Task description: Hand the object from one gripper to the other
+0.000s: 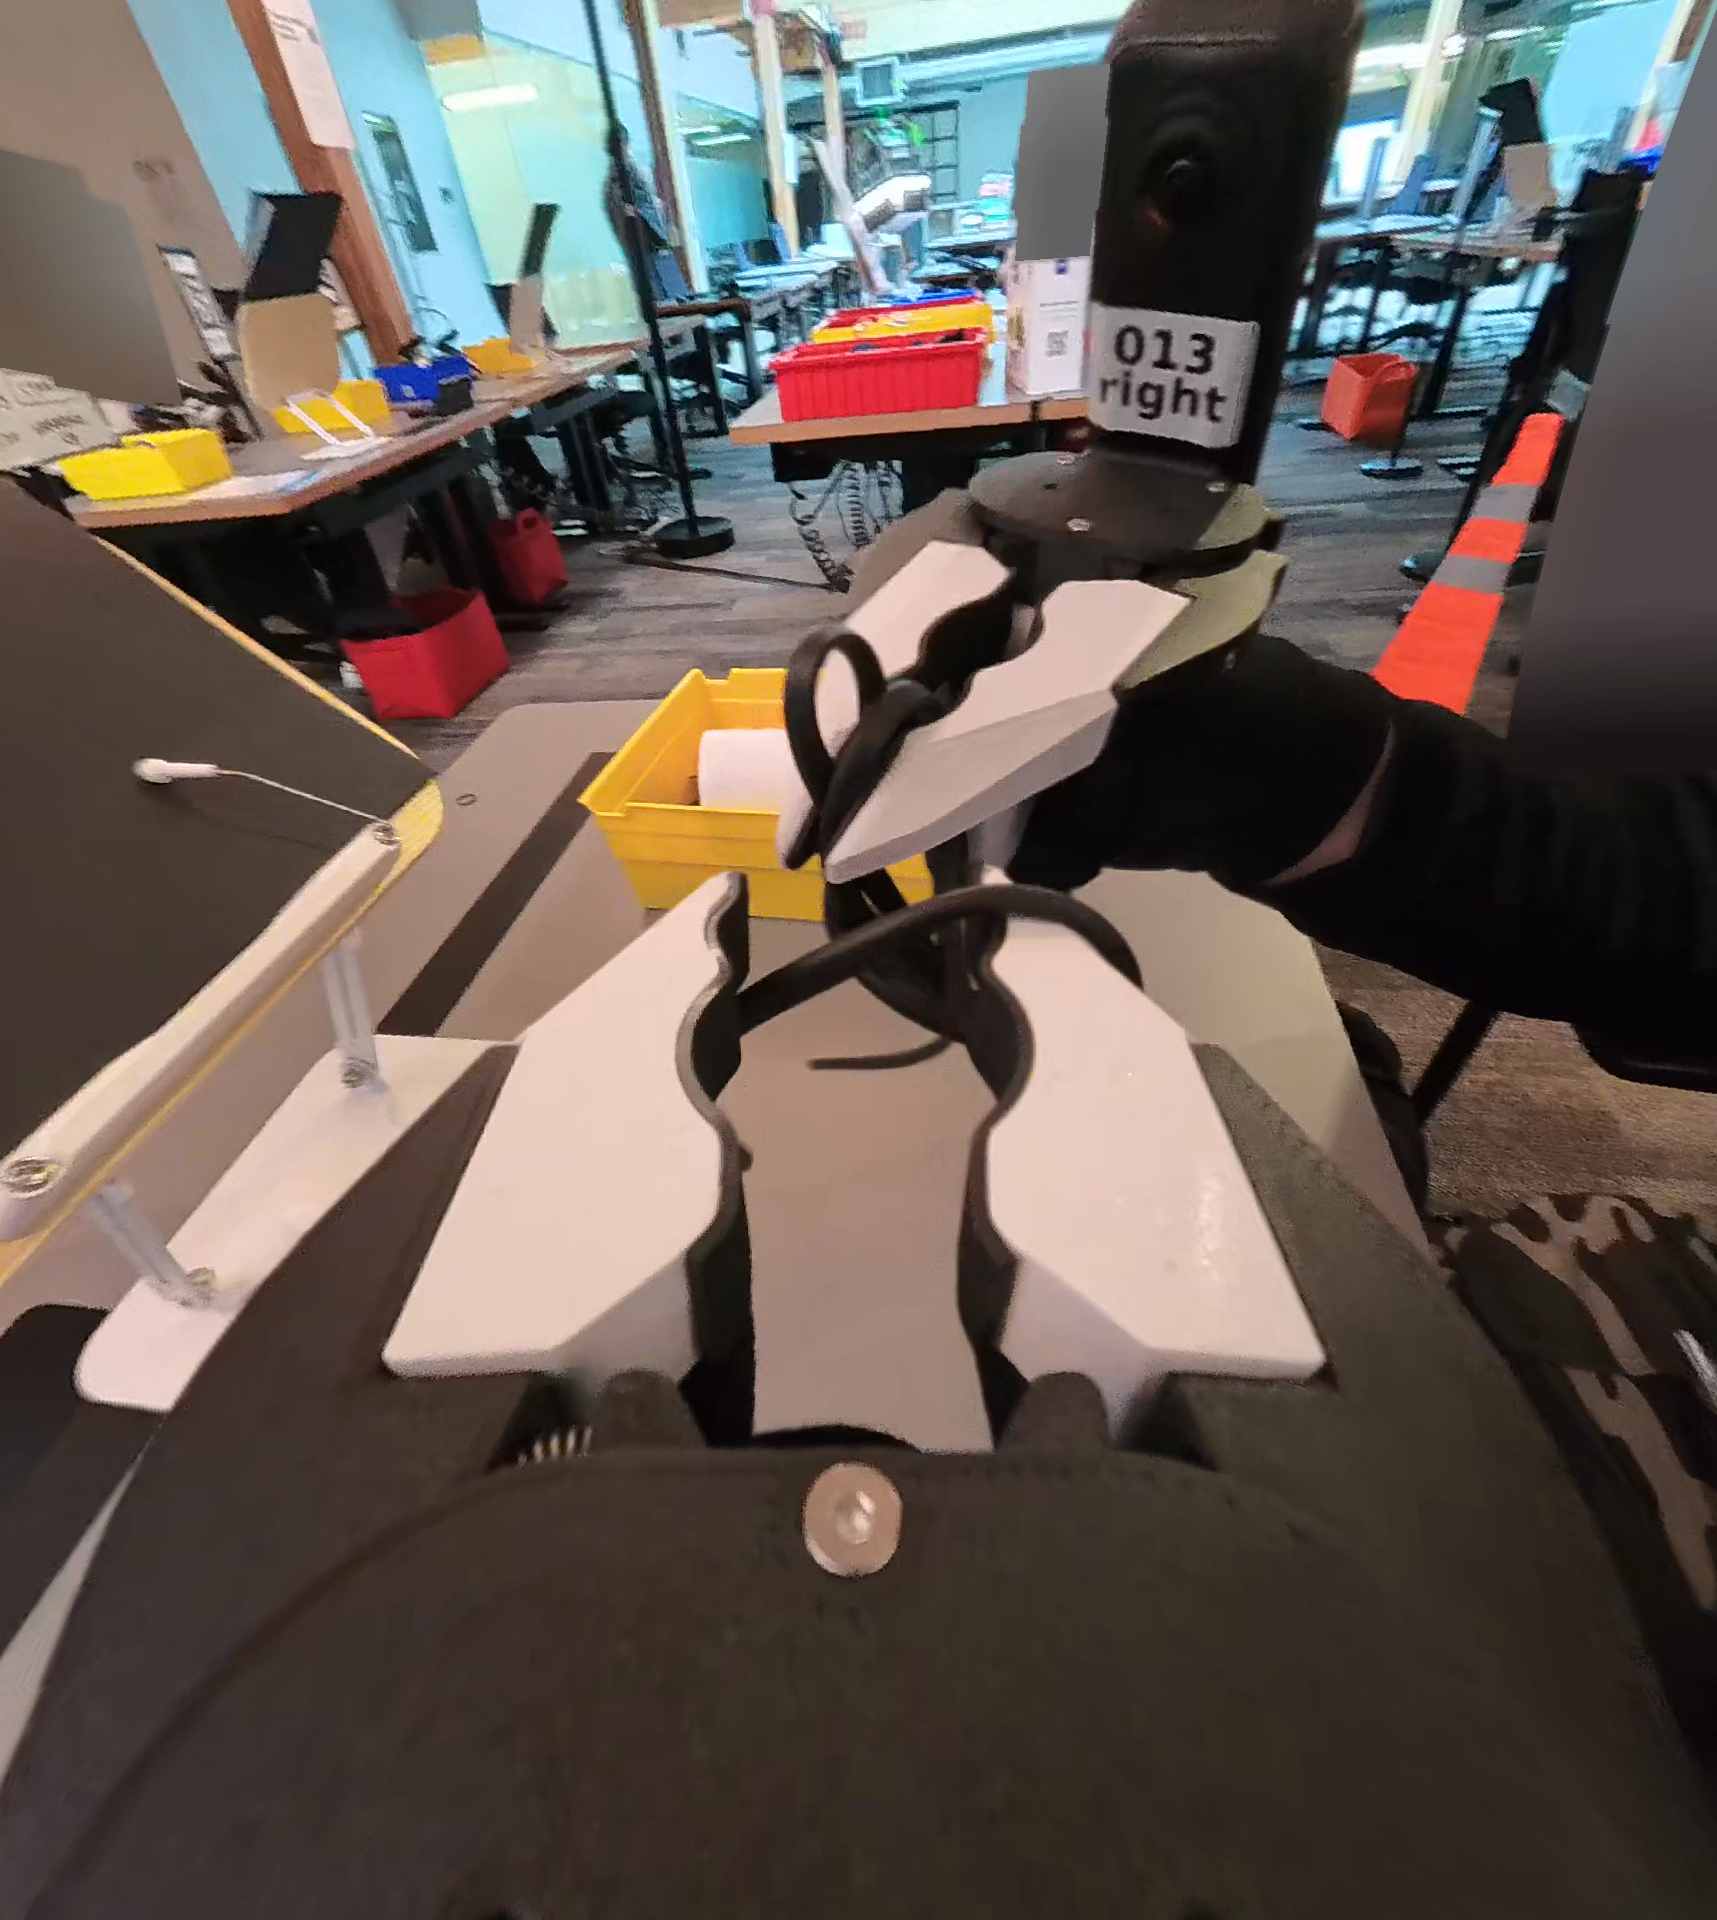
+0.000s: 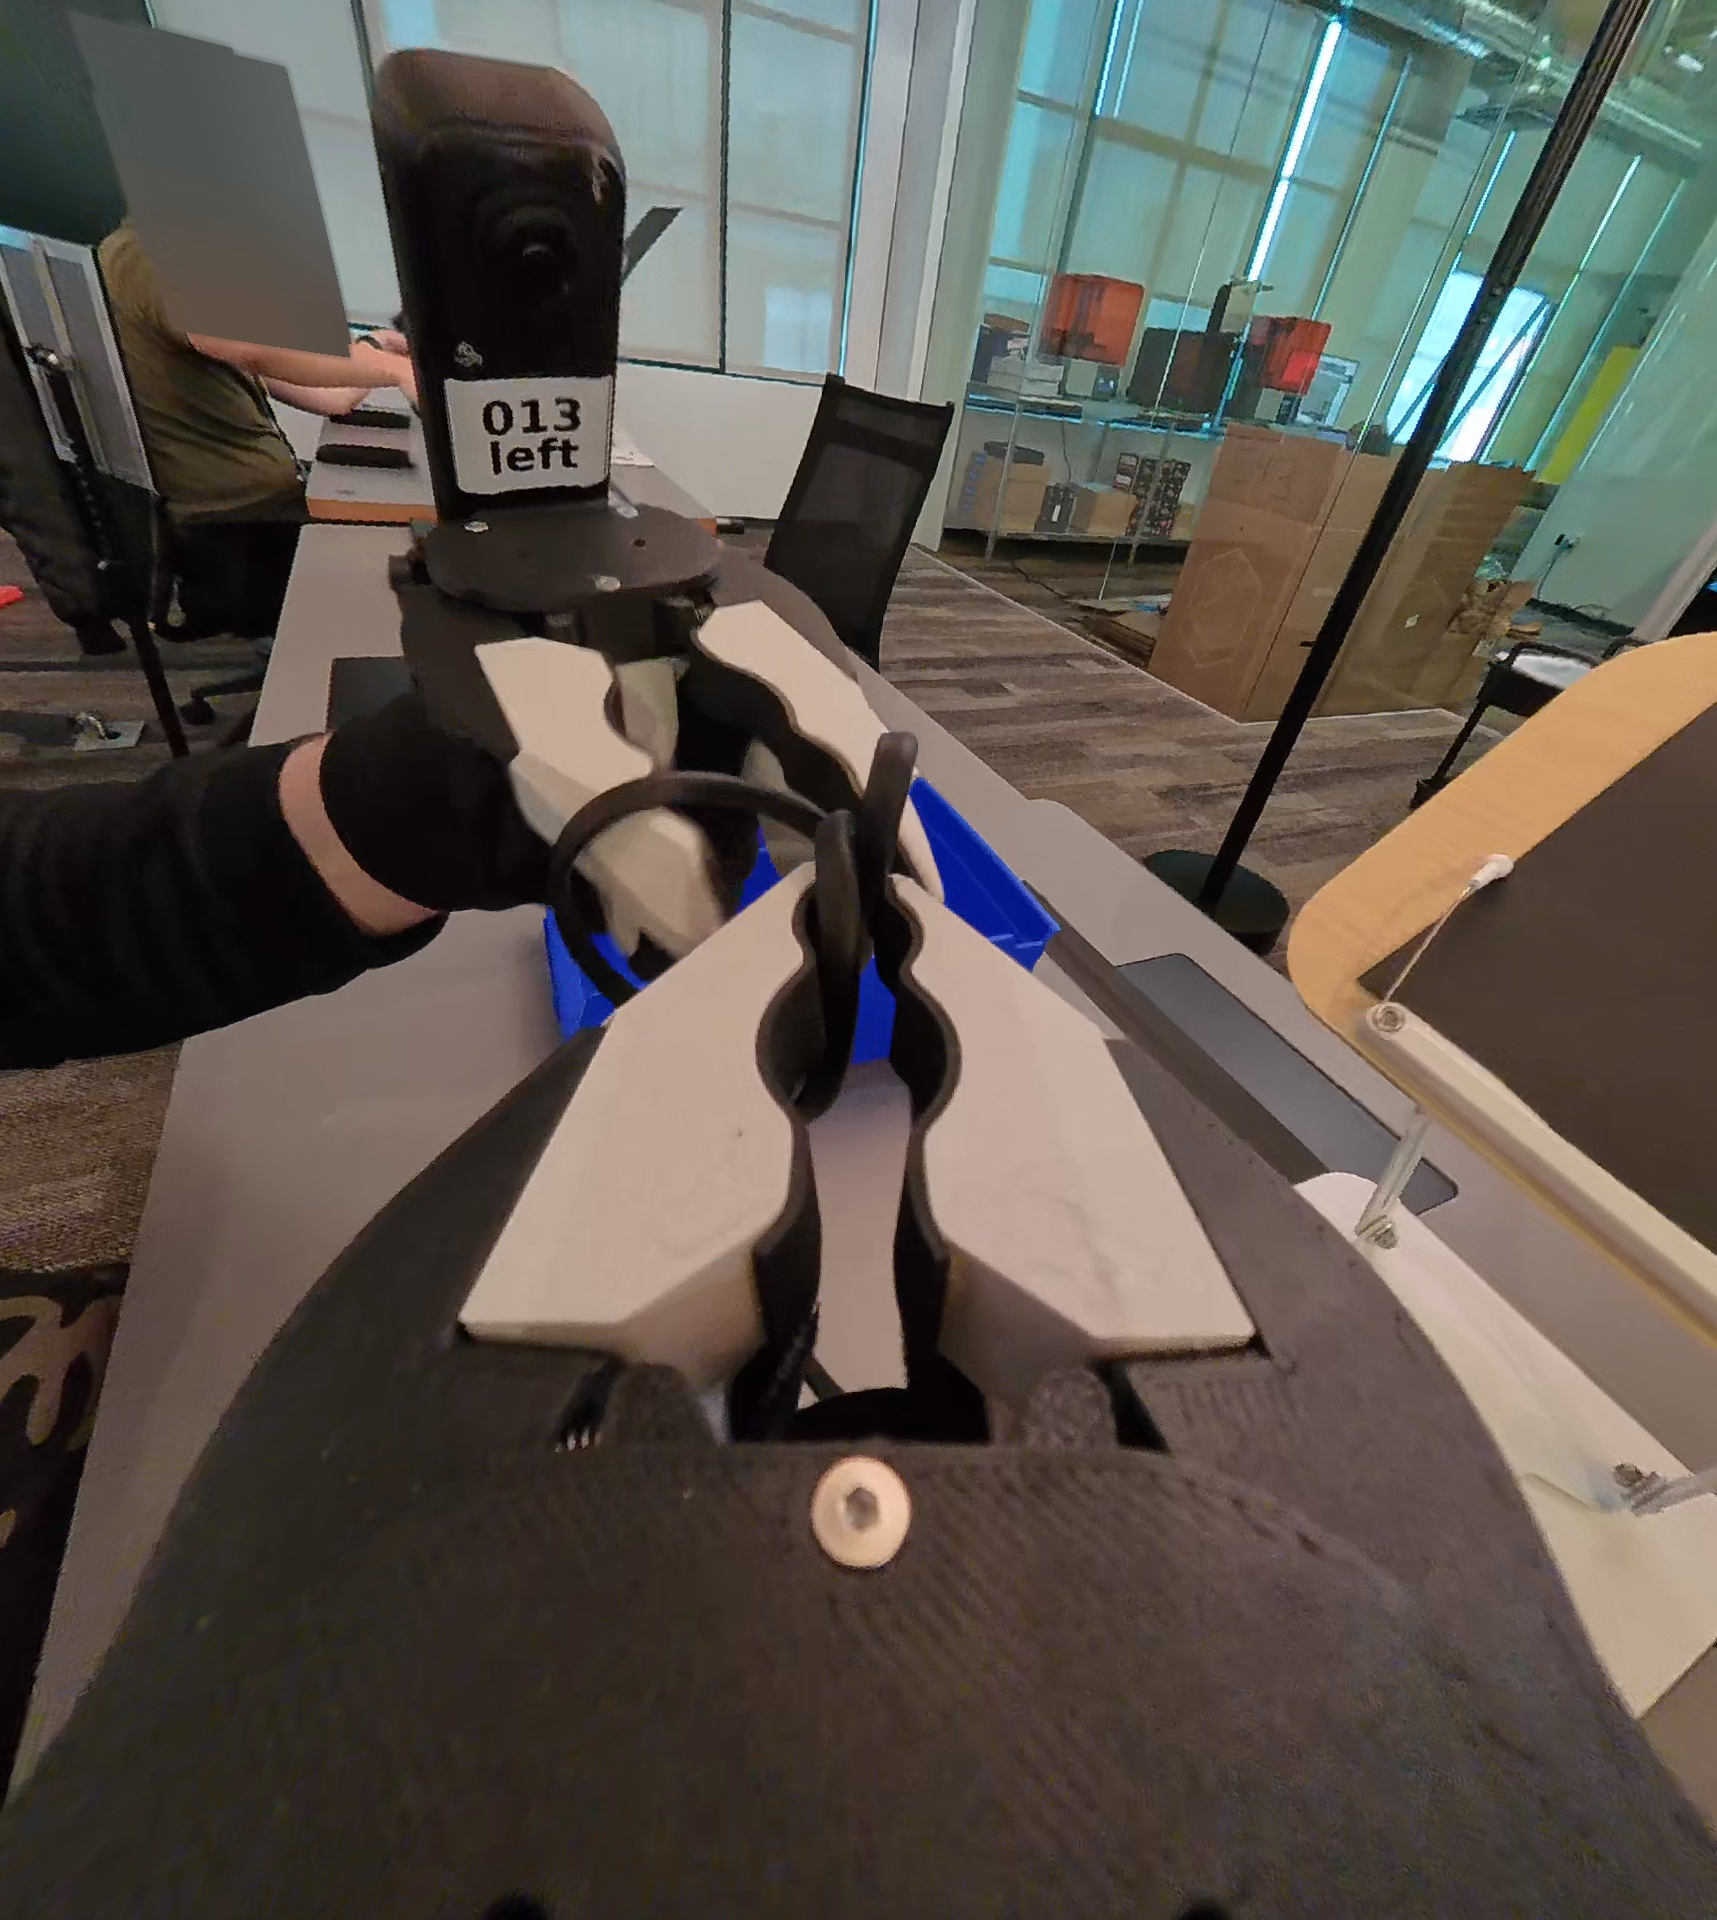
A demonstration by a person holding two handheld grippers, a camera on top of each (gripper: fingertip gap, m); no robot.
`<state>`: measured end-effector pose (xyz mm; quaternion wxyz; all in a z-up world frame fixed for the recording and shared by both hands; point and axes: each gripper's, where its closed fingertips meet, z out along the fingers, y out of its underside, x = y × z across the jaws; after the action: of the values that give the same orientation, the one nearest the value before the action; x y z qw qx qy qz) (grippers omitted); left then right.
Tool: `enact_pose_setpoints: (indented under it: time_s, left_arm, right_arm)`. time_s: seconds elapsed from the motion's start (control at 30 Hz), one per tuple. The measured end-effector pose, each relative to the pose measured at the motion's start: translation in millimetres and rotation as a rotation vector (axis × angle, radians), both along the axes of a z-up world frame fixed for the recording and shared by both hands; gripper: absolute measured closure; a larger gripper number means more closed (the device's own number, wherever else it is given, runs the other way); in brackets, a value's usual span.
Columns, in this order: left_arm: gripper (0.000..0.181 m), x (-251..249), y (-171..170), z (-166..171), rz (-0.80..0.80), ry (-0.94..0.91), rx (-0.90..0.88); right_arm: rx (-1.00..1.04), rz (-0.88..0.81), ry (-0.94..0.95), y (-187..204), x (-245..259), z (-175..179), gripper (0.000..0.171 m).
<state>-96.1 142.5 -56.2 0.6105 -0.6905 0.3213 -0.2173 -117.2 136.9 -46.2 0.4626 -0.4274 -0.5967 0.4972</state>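
The object is a bundle of black cord (image 1: 1030,906) in loose loops. My right gripper (image 2: 854,894) is shut on the black cord (image 2: 838,935), with loops sticking out past its tips. In the left wrist view the right gripper (image 1: 818,857) comes in from the upper right, held by a black-gloved hand, and the cord hangs down from it. My left gripper (image 1: 859,925) is open, and the hanging loops lie between its white fingertips. In the right wrist view one loop (image 2: 688,790) passes around a finger (image 2: 625,862) of the left gripper.
A yellow bin (image 1: 667,831) holding a white roll (image 1: 740,769) stands on the grey table (image 1: 1197,966) behind the grippers. A blue bin (image 2: 979,883) sits under them in the right wrist view. A black board with a tan edge (image 1: 106,779) stands beside them. A seated person (image 2: 210,436) is behind. Left and right tips are no more than a few centimetres apart.
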Motion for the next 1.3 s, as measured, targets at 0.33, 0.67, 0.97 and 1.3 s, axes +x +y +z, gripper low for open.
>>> enact_pose_setpoints:
  time_s: [0.33,0.67,0.97,1.3]
  left_arm:
    - [0.153,28,-12,-13,-0.171,-0.087,-0.124]
    - [0.177,39,-21,-16,-0.254,-0.088,-0.149]
    - [0.18,-24,24,-30,0.254,0.262,-0.029]
    - [0.179,-34,28,-25,0.44,0.495,0.074]
  right_arm:
    - [-0.086,0.158,0.113,-28,-2,10,0.168]
    - [-0.021,0.154,0.091,-25,4,10,0.157]
    - [-0.012,0.053,-0.072,-7,11,1,0.107]
    - [-0.001,-0.029,-0.063,-7,-12,-10,0.113]
